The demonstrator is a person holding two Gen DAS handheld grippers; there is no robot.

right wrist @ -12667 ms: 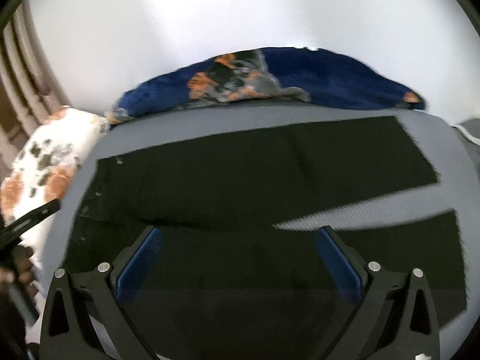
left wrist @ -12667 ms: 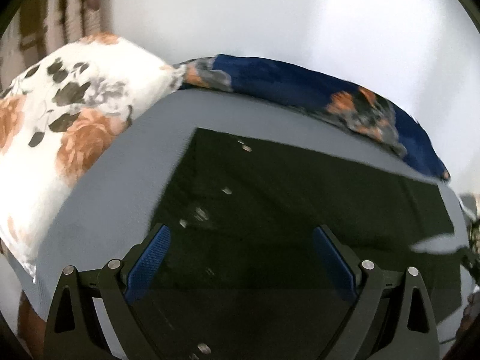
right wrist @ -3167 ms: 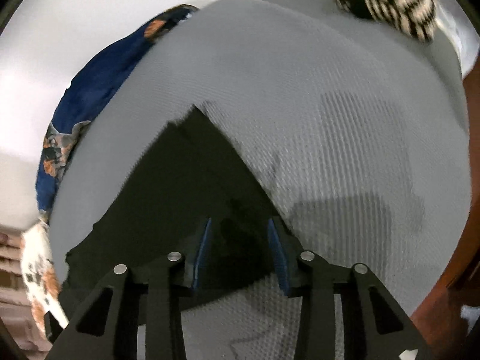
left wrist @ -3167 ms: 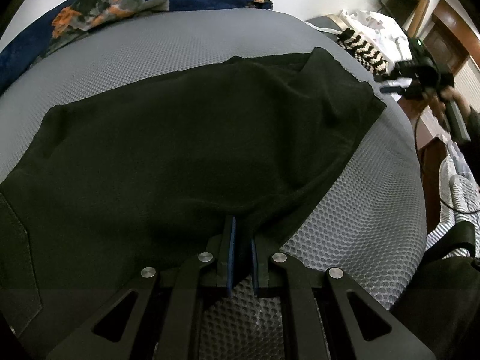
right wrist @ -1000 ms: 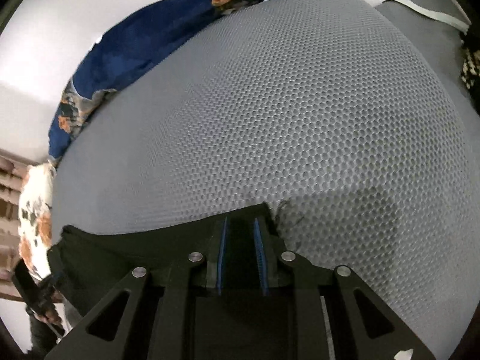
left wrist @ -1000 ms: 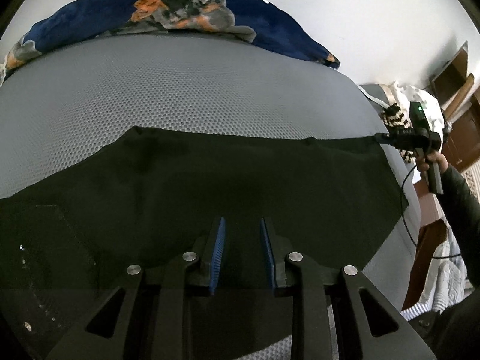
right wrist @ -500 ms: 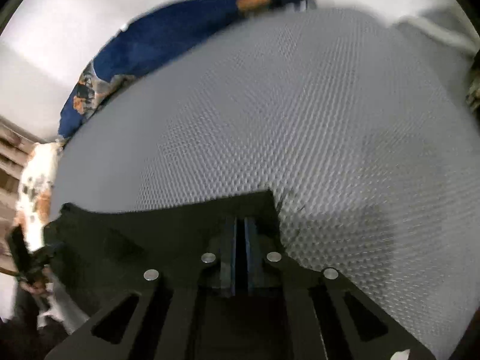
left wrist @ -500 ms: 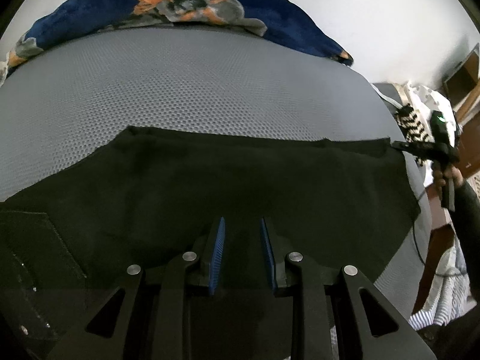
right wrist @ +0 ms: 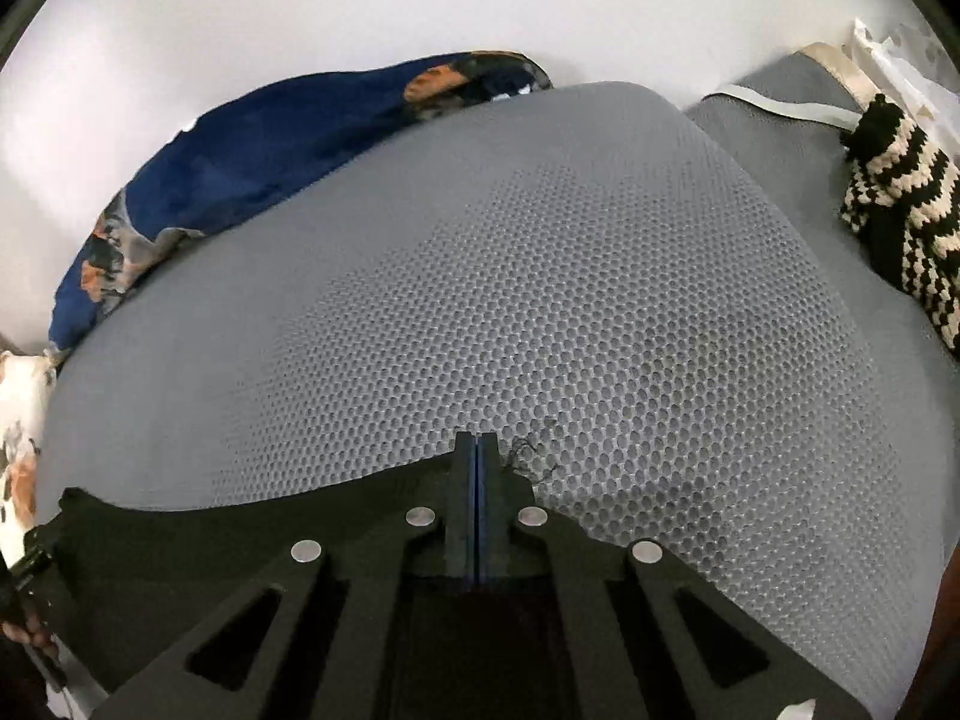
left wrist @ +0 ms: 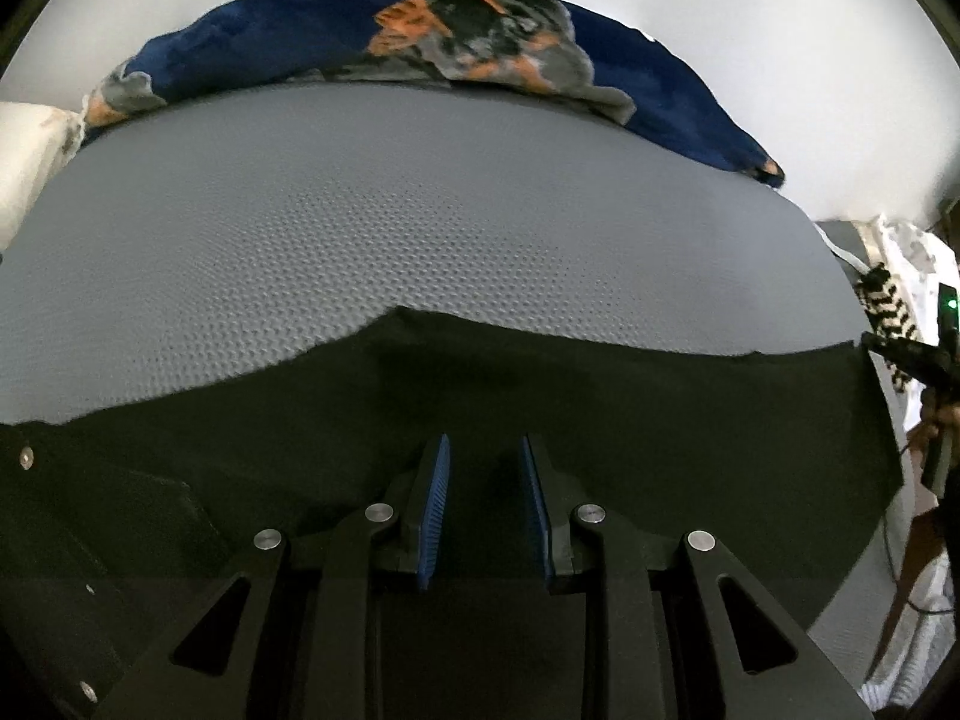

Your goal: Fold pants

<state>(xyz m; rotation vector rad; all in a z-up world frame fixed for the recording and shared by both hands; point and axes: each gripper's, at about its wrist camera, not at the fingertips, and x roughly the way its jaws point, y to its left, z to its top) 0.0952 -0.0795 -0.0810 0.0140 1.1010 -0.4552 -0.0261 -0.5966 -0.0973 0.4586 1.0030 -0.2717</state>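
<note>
Pants [left wrist: 600,420]: black, spread on grey bed [left wrist: 420,228].
Right tongs [right wrist: 477,450]: just clenched on hem corner.
Left tongs [left wrist: 483,468]: part-spread over cloth; grip unclear.
Risk: thin corner slips out, fold skews.

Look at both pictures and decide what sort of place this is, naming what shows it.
Most likely a bedroom. Black pants lie spread on a grey mattress, a dark blue flowered pillow lies along the white wall, and a white flowered pillow sits at the edge.
</note>
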